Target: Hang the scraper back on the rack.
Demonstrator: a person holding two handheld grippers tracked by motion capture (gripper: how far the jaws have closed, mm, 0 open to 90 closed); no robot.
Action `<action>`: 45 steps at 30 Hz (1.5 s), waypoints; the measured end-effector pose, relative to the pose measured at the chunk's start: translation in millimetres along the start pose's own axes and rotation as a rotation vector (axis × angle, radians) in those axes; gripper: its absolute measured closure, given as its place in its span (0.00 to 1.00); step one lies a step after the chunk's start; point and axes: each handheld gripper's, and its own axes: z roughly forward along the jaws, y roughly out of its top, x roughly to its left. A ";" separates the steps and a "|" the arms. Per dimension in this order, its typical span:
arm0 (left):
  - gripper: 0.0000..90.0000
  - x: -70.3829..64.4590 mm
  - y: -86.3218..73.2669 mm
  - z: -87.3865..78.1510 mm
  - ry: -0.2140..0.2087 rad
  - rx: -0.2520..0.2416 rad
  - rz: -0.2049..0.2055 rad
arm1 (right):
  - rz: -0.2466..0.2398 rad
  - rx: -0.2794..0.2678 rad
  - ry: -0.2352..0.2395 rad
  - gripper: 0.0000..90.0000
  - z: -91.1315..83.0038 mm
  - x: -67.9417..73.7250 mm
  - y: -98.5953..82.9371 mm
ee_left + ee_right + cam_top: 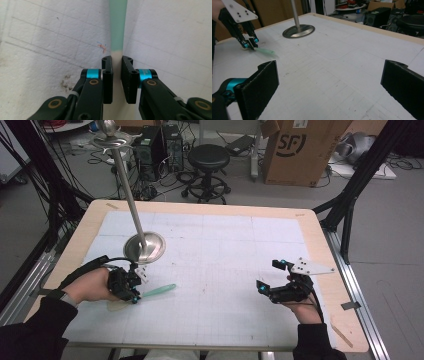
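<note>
Left gripper (pixel 134 292), black with cyan accents, at the near-left of the table; jaws nearly together, clamped on the cream-coloured part of a slim flat plastic piece, cream at one end and mint green at the other (pixel 118 27). Seen along the left gripper (pixel 117 58) itself: cream section pinched between the two jaw plates, green section running straight ahead over the mat. From above: green end of the piece (pixel 159 290) pointing toward table centre, cream end poking out behind the jaws toward the near edge, low over the surface; resting or lifted, cannot tell.

Right gripper (pixel 272 279), black with a grey three-cornered plate on top, at the near-right, well apart from the left. Jaws spread wide, nothing between them; bare mat visible in the gap of the right gripper (pixel 329 82).

Round polished steel base with an upright steel pole (pixel 144 247), just beyond the left gripper, left of centre.

White gridded foam mat (pixel 225 270), covering the light wooden table (pixel 320 227).

Beyond the table: black round stool (pixel 208 157), brown cardboard box (pixel 297 150).
</note>
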 end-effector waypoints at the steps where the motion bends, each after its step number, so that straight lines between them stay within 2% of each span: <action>1: 0.90 0.0 -2.9 -3.2 0.002 -0.024 -0.006 | -0.007 -0.002 -0.002 0.01 -0.2 -0.6 -0.1; 2: 0.90 -0.3 -5.7 -6.7 0.012 -0.047 -0.014 | -0.002 -0.001 -0.004 0.01 -0.6 -0.2 -0.3; 4: 0.89 0.7 -11.5 -14.0 0.021 -0.087 -0.052 | -0.002 -0.002 -0.006 0.01 -0.8 0.2 -0.5; 5: 0.89 0.2 -14.6 -16.7 0.037 -0.131 -0.083 | -0.002 -0.001 -0.007 0.01 -0.7 0.1 -0.6; 7: 0.90 2.1 -20.5 -24.2 0.054 -0.176 -0.119 | -0.001 0.003 -0.002 0.01 -0.1 0.3 -1.1; 11: 0.90 3.8 -31.1 -34.6 0.072 -0.278 -0.175 | -0.002 0.002 0.006 0.01 1.4 1.0 -0.9; 12: 0.90 5.1 -33.5 -37.3 0.077 -0.294 -0.175 | -0.004 0.001 0.005 0.01 1.9 0.8 -0.8; 14: 0.90 5.2 -38.5 -41.6 0.126 -0.337 -0.186 | -0.002 0.003 0.008 0.01 2.6 1.2 -0.7; 15: 0.90 5.3 -41.0 -43.3 0.153 -0.366 -0.206 | -0.003 0.002 0.009 0.01 3.0 1.2 -0.7; 17: 0.90 6.9 -46.6 -47.4 0.173 -0.431 -0.242 | -0.002 0.002 0.009 0.01 3.1 1.1 -0.7; 21: 0.90 9.1 -56.6 -53.8 0.183 -0.537 -0.292 | -0.001 0.001 0.004 0.01 2.9 0.3 -0.6; 25: 0.89 11.9 -65.7 -61.2 0.243 -0.573 -0.342 | -0.001 -0.005 -0.003 0.01 2.1 0.3 -0.5; 30: 0.90 16.3 -80.2 -76.1 0.236 -0.685 -0.406 | 0.005 -0.003 -0.008 0.01 1.6 0.3 -0.6; 35: 0.90 20.6 -88.3 -87.9 0.238 -0.757 -0.436 | -0.002 0.001 -0.004 0.01 3.1 1.1 -0.7; 40: 0.90 26.1 -91.9 -98.8 0.258 -0.813 -0.453 | 0.002 0.003 -0.005 0.01 2.8 1.0 -0.7; 43: 0.89 28.0 -89.7 -106.4 0.316 -0.824 -0.463 | 0.004 0.006 -0.002 0.01 3.2 0.8 -0.8; 45: 0.90 28.8 -87.1 -111.2 0.335 -0.825 -0.455 | -0.002 0.003 -0.001 0.01 3.6 0.4 -0.8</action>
